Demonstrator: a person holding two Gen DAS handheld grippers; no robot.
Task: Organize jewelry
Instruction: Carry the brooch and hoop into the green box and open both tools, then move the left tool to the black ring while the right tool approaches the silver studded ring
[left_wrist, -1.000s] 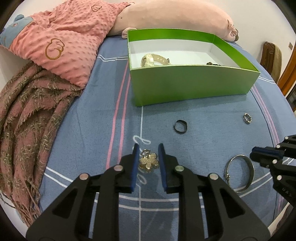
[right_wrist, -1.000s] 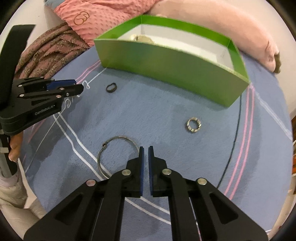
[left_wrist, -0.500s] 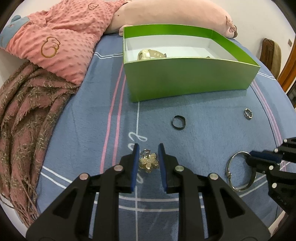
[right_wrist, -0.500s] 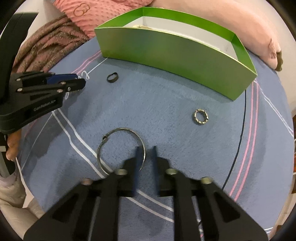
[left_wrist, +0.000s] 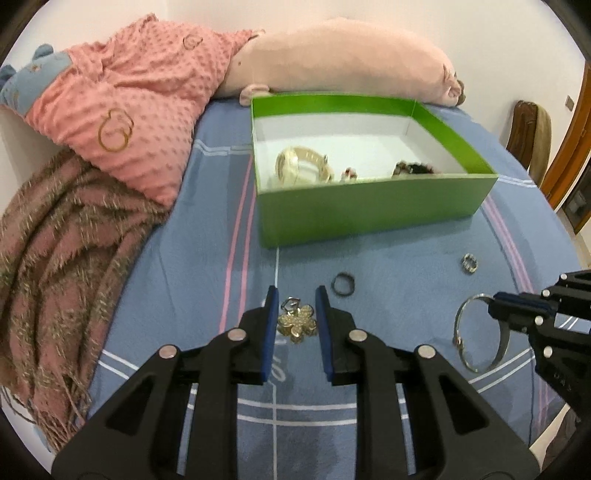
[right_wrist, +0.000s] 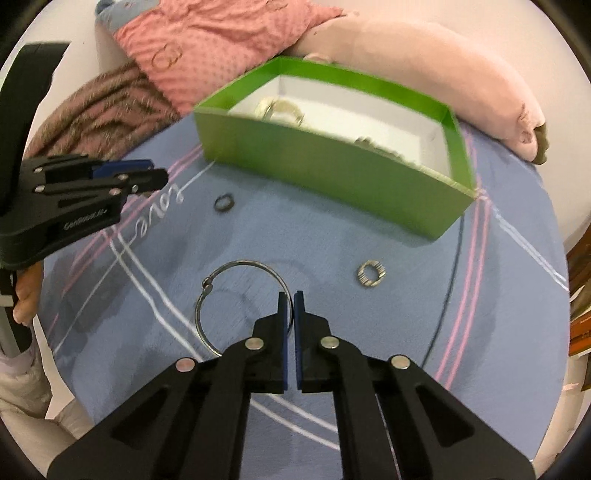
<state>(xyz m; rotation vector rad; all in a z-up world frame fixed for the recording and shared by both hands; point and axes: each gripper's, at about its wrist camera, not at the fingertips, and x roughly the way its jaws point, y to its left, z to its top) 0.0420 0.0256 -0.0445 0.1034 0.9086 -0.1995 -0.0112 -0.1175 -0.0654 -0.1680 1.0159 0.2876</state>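
The green box (left_wrist: 369, 218) sits open on the blue bedspread (left_wrist: 184, 240), and everything else is placed from it. In front of its near wall, the left gripper (left_wrist: 297, 319) holds a gold flower brooch (left_wrist: 297, 324) between its blue pads; the brooch seems pinched and lifted off the cloth, though the contact on either side is hard to make out. Just beyond that gripper, closer to the box, lies a small dark ring (left_wrist: 343, 285). Toward the box's right front corner rests a silver beaded ring (right_wrist: 372, 273).

The right gripper (right_wrist: 290, 314) is nearly closed, its pads clamped on the thin rim of a large silver bangle (right_wrist: 240, 295), which lies in front of the box, farther from it than either ring.

Inside the box, a cream-coloured watch (left_wrist: 301, 168) lies near the left wall, with a few smaller, blurred pieces (left_wrist: 410, 169) to its right along the near wall.

Behind the box stretches a long pink plush pillow (left_wrist: 351, 62). To the box's left sit a dotted pink cushion (left_wrist: 129, 103) and a brown fringed blanket (left_wrist: 62, 258).
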